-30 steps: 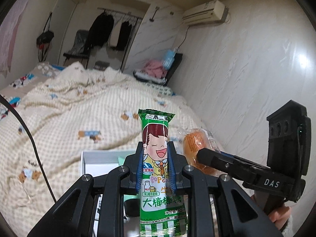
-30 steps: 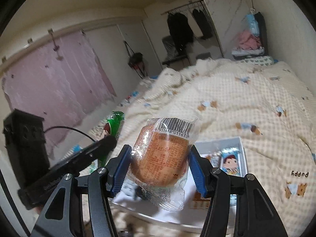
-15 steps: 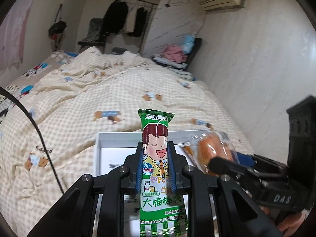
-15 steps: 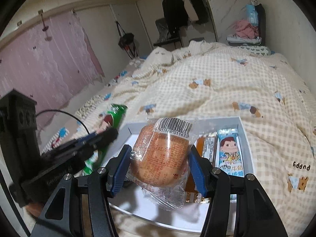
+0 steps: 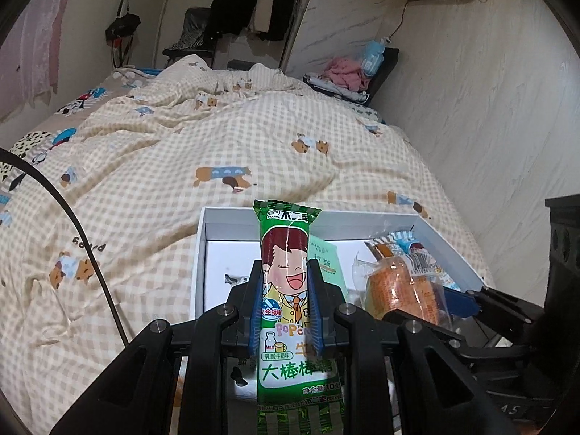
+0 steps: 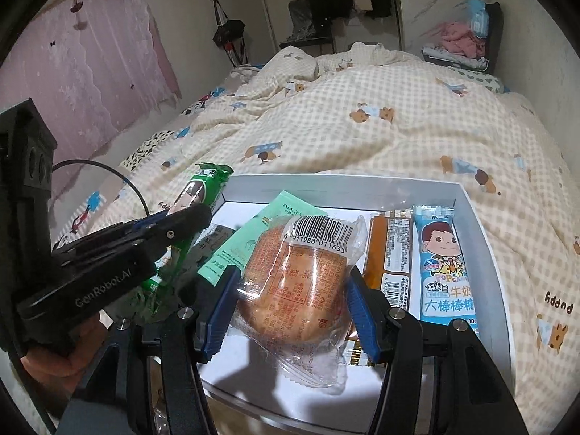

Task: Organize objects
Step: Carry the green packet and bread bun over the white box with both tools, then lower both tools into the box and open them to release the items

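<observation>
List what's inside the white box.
White box holds a blue candy pack, an orange pack, a mint sachet. The wrapped bun in the right tool hides the rest.

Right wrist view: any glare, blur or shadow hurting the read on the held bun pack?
Right wrist: bun pack barcode sharp, label print blurry, mild wrapper sheen, dark shadows on the white box floor. Left wrist: green candy pack sharp, with a glare streak; strong fisheye bending at both views' edges.

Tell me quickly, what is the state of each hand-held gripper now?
Left hand-held gripper: closed on the green candy stick pack.
Right hand-held gripper: closed on the wrapped bun.
</observation>
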